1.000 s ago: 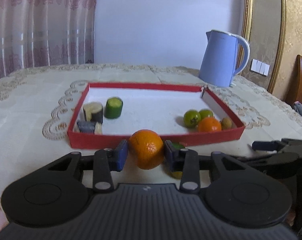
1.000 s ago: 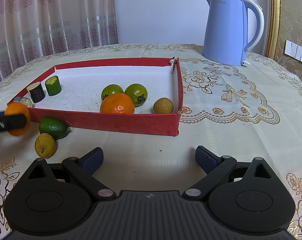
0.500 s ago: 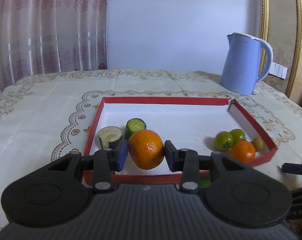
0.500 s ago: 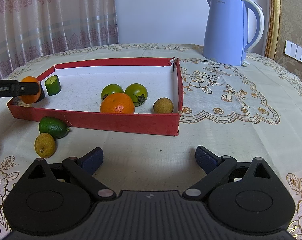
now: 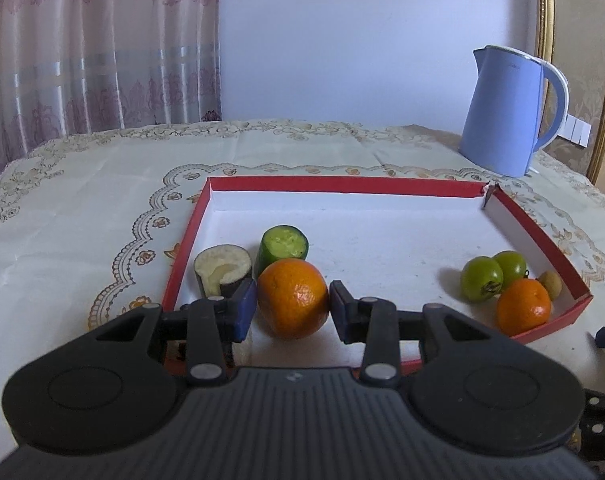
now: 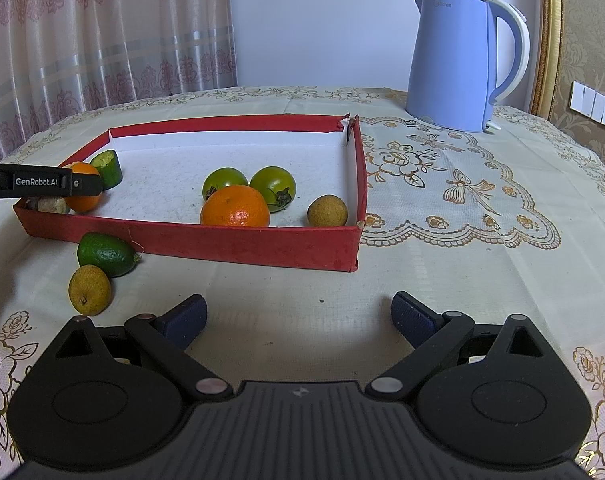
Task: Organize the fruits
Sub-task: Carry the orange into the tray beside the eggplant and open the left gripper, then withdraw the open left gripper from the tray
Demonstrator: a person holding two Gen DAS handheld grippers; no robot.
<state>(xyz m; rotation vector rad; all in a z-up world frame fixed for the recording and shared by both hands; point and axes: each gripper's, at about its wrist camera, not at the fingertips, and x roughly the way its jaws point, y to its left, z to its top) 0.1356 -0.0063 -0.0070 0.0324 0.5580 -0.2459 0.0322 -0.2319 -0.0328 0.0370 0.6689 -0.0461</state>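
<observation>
My left gripper (image 5: 293, 304) is shut on an orange (image 5: 292, 298) and holds it over the front left of the red tray (image 5: 342, 185), beside a cucumber piece (image 5: 281, 246) and an eggplant piece (image 5: 221, 269). In the right wrist view the held orange (image 6: 83, 193) shows at the tray's left end. The tray holds another orange (image 6: 236, 207), two green tomatoes (image 6: 224, 179) and a small brown fruit (image 6: 327, 211). My right gripper (image 6: 299, 318) is open and empty over the tablecloth in front of the tray. A lime (image 6: 107, 255) and a yellow-brown fruit (image 6: 89, 289) lie outside the tray.
A blue electric kettle (image 6: 458, 60) stands behind the tray at the right. An embroidered tablecloth (image 6: 462, 216) covers the table. A curtain (image 5: 82, 48) hangs at the back left.
My left gripper has carried the orange up from in front of the tray and forward over its front left part. My right gripper has not moved.
</observation>
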